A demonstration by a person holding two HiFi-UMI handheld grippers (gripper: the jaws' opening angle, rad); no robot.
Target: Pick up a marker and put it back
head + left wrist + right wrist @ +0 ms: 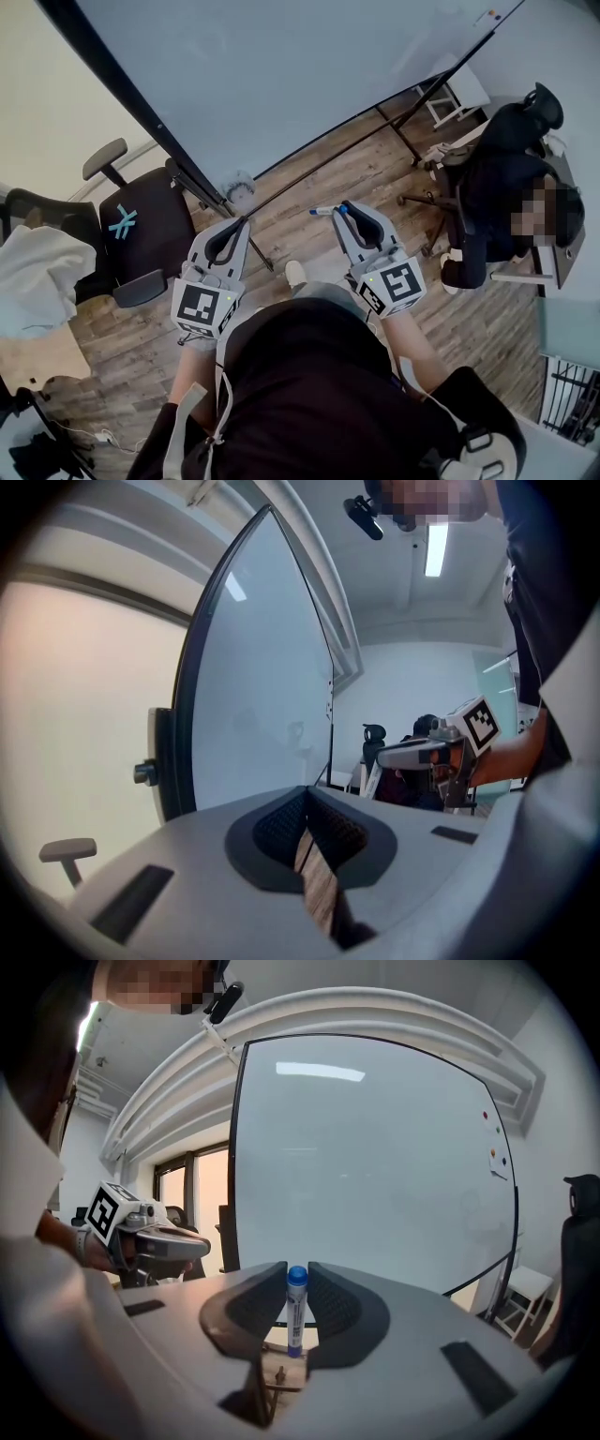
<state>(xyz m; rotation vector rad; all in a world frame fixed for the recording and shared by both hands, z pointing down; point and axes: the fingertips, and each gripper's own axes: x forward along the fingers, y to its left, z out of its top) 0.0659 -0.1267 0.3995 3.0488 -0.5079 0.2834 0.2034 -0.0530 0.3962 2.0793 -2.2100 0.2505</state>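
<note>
A white marker with a blue cap [296,1311] stands upright between the jaws of my right gripper [297,1309], which is shut on it. From the head view the marker [322,211] sticks out to the left at the tip of the right gripper [343,213]. My left gripper [237,227] hangs beside it, shut with nothing in it; in the left gripper view its jaws [310,829] meet with only floor showing behind. Both point toward the large whiteboard [281,75] on its wheeled stand.
A dark office chair [141,225] stands left of the board, and a white cloth [37,272] lies at the far left. A seated person [511,197] works at a desk on the right. The floor is wood planks [328,183].
</note>
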